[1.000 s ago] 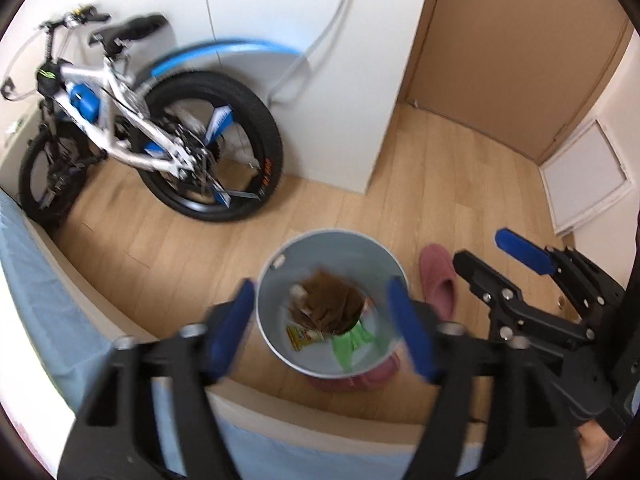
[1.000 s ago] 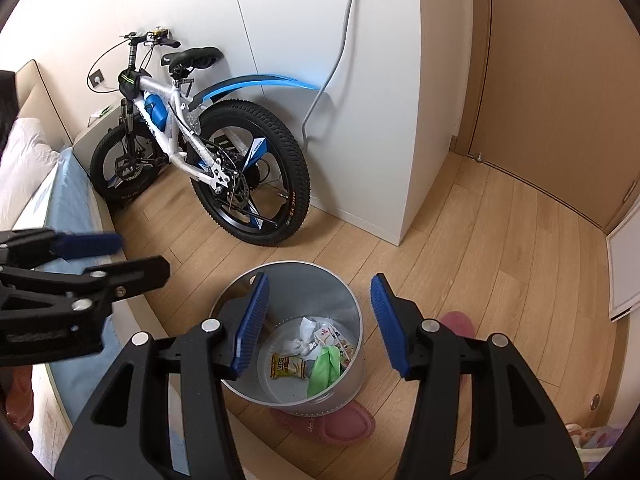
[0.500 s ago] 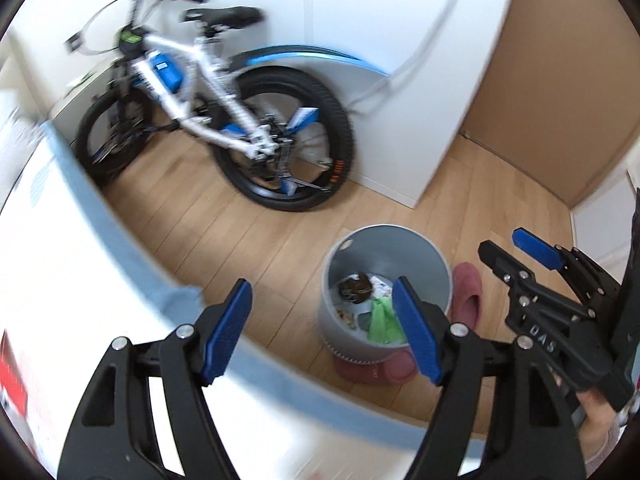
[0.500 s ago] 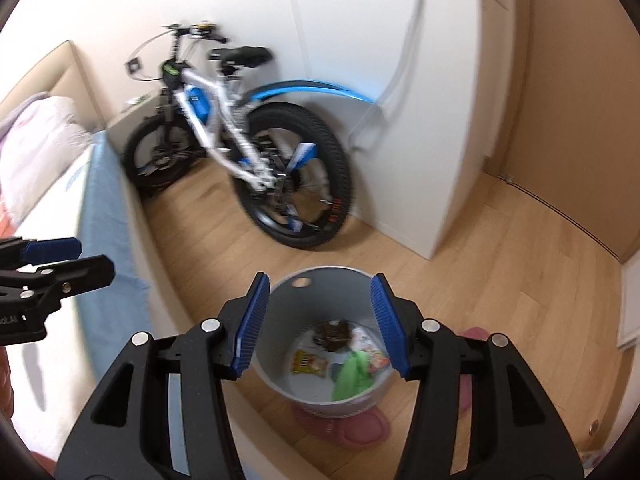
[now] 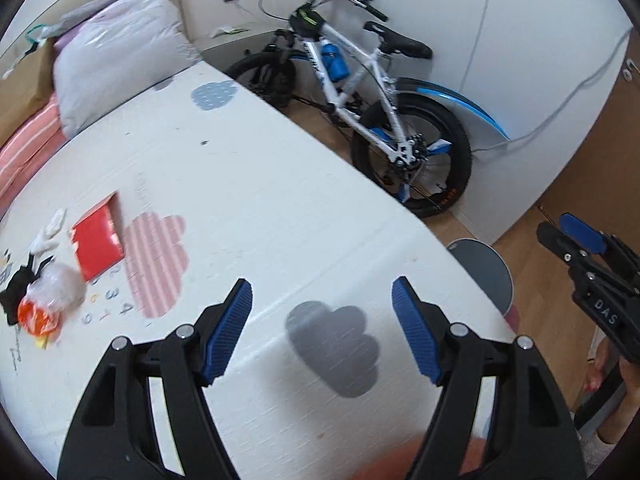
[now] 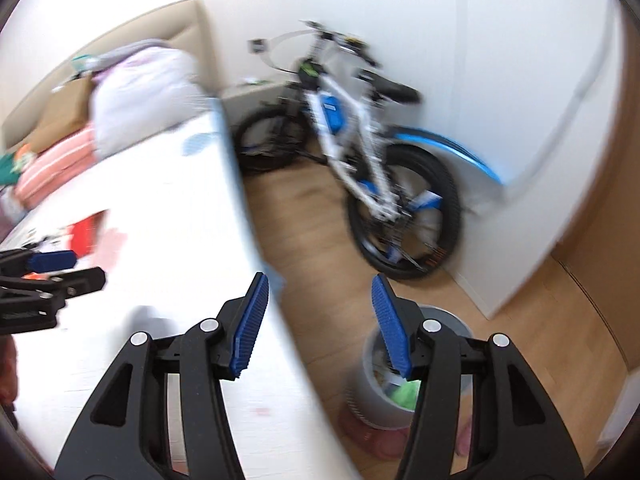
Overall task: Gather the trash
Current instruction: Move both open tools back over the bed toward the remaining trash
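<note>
Since earlier, views off bin (image 6: 368, 364) onto bed (image 5: 248, 184); red packet (image 5: 98, 242) sharp left-wrist only.

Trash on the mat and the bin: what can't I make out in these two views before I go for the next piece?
- Trash pile, left wrist view: at the frame edge, smeared; items can't be told apart.
- Red packet: no print readable.
- Bin, right wrist view: motion-blurred; right tongs cover most contents.
- Bin in left view: mat edge hides the inside.

Glossy red packet (image 5: 98, 240), crinkly clear plastic wrapper (image 5: 56, 286), matt grey bin (image 6: 374, 380), wood floor (image 6: 320, 264)
</note>
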`<state>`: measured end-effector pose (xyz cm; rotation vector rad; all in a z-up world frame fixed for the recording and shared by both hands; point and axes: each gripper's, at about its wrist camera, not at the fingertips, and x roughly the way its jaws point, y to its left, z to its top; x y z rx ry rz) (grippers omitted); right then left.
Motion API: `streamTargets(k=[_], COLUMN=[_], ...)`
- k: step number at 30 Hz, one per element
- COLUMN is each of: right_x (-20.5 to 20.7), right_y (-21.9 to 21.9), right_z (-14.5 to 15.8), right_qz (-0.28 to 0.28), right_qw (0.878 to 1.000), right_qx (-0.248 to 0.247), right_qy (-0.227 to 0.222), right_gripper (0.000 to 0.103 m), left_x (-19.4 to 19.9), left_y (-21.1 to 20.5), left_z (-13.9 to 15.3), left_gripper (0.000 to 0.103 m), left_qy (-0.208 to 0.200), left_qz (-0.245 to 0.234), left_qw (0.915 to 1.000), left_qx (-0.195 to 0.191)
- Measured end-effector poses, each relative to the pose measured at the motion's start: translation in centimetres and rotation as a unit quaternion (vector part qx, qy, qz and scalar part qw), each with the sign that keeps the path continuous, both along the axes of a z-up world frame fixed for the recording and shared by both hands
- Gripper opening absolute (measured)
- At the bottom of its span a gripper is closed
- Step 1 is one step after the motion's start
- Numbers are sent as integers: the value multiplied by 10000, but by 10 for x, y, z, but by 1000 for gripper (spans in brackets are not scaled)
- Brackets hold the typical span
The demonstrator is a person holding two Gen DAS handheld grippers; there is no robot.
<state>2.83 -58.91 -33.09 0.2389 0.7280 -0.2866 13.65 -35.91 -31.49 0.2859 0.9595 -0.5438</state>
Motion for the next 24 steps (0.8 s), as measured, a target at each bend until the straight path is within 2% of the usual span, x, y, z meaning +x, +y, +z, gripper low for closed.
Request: streamTargets(k=[5, 12, 21, 24], right_x=[16, 34, 43, 49], right_y=[71, 171, 264, 287], right_z=[34, 70, 100, 103], right_qz=[848, 1646, 2251, 2402], right_qw=[9961, 9861, 9739, 9702], right_qx=[175, 88, -43, -42], right_qy=[-147, -213, -303, -312], right_gripper=[54, 56, 72, 78], left_x=[-4, -22, -55, -64], left_y=[76, 175, 278, 308], left_z=[21, 41, 58, 59], left_gripper=[73, 73, 73, 73], left_qy=[-185, -286, -412, -435], left_qz=[685, 1593, 2436, 2739], left_qw=[9974, 9866, 9686, 9603], left_qx=[-86, -187, -291, -319])
